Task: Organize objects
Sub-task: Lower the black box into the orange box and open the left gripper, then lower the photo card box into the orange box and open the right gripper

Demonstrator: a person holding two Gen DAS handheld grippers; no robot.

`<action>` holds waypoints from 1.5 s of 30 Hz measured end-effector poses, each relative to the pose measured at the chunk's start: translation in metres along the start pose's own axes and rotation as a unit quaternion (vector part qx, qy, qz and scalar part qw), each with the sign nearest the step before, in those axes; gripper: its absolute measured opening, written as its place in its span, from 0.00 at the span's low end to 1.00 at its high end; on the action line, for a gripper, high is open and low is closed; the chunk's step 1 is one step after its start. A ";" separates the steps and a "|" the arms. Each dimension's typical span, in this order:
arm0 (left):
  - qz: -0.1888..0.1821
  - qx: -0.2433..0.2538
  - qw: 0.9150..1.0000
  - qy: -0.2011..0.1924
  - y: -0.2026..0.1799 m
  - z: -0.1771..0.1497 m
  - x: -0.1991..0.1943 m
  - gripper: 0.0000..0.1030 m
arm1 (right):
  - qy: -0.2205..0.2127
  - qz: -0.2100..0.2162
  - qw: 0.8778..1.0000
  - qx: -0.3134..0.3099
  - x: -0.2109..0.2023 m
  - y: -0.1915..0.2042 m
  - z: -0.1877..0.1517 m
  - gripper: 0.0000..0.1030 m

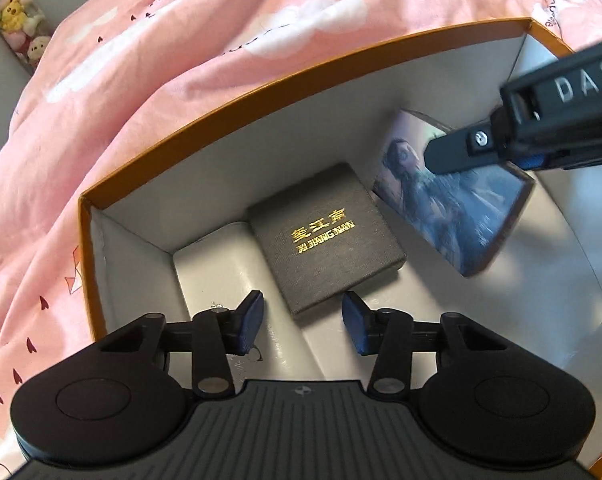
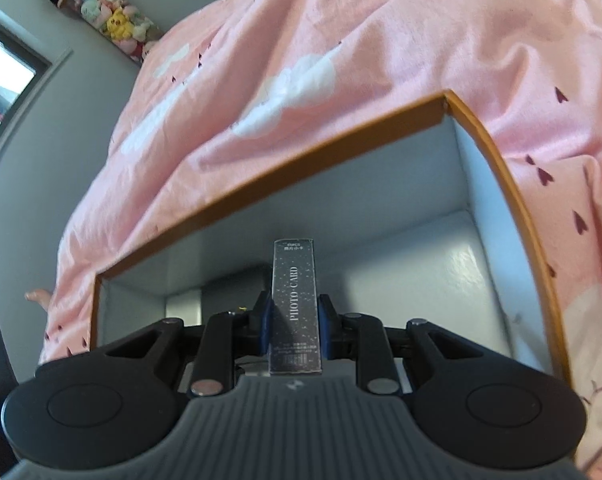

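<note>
Dark photo-card box point(image 2: 295, 308) clamped between right jaws.

Left gripper point(image 1: 303, 322): matte black linkage arms, silver rivets, dark blue pads, round black discs at 7 and 5 o'clock, ribbed grey body. Right gripper point(image 2: 295, 322) looks alike.

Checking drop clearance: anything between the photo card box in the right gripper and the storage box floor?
Nothing visible. The photo card box, clamped in the right gripper, hangs over bare floor in the orange-rimmed box; the dark Xi Jiang Nan case lies beside it.
</note>
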State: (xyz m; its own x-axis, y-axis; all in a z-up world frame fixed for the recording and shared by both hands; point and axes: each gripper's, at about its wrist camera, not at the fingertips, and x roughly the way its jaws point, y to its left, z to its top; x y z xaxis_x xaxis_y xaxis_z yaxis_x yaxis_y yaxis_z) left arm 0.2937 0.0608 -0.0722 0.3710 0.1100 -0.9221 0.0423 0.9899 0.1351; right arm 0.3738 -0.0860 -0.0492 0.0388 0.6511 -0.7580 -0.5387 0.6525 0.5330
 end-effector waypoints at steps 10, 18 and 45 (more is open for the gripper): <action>-0.019 -0.020 1.000 -0.006 0.007 -0.001 -0.003 0.51 | 0.044 -0.037 0.998 0.006 0.025 -0.006 0.007 0.32; -0.023 -0.025 0.999 -0.010 0.008 -0.007 -0.007 0.46 | 0.067 -0.088 0.985 -0.133 0.024 0.011 0.007 0.36; -0.014 -0.044 0.998 -0.051 0.007 -0.011 -0.016 0.45 | 0.144 -0.120 0.815 -0.548 0.050 0.047 -0.050 0.28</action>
State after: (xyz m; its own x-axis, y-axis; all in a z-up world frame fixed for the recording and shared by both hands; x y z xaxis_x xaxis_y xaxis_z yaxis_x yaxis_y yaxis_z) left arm 0.2778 0.0668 -0.0603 0.4634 0.0778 -0.8827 -0.0258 0.9969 0.0744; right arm 0.3087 -0.0418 -0.0810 0.1391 0.3346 -0.9320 -0.9794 -0.0926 -0.1794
